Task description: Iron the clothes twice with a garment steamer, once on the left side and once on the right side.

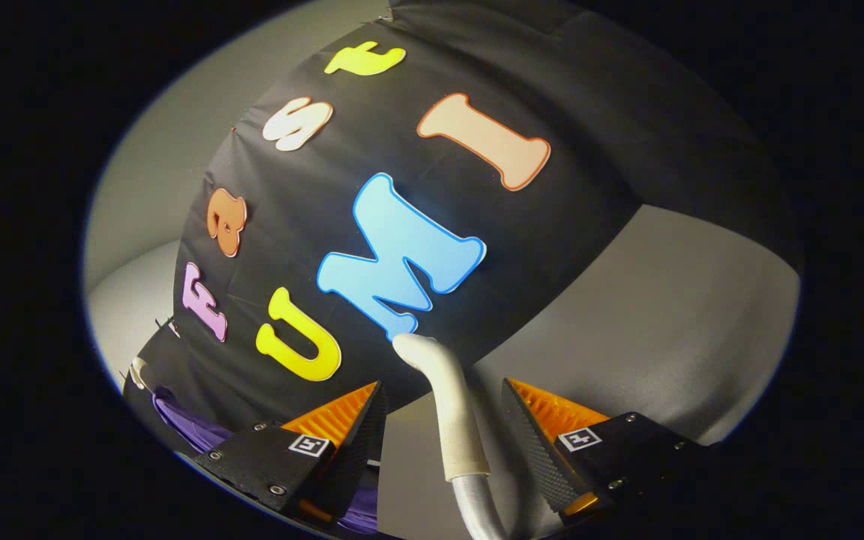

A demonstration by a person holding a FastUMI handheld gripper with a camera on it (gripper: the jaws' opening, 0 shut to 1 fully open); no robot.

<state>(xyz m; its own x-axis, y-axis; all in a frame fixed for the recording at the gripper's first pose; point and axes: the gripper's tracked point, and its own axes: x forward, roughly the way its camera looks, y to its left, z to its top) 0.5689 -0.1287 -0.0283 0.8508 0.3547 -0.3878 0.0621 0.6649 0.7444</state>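
— Inspector, what state are the fingers (443,431) in?

— Spread apart, with a clear gap on each side of what stands between them. Neither finger presses on anything that I can see. They hold nothing.

— What stands between them?

— A pale, curved neck with a ribbed silver hose (477,506) joined to its lower end. I take it for part of the garment steamer (447,397). It rises from between the fingers, bends near its top, and its tip ends just beyond the fingertips, in front of the black cloth wall (597,112). Whether it touches the inner face of either finger, I cannot tell; a gap shows on both sides.

— And the clothes?

— A purple garment (192,427) lies low beside and partly under the left finger, at the foot of the black cloth wall. A further fold of purple shows beneath that same finger. The steamer's tip is well apart from it.

— The surroundings?

— A grey booth floor (664,330) runs ahead of the right finger up to the lower edge of the cloth. The whole view is tilted, so the wall leans across it.
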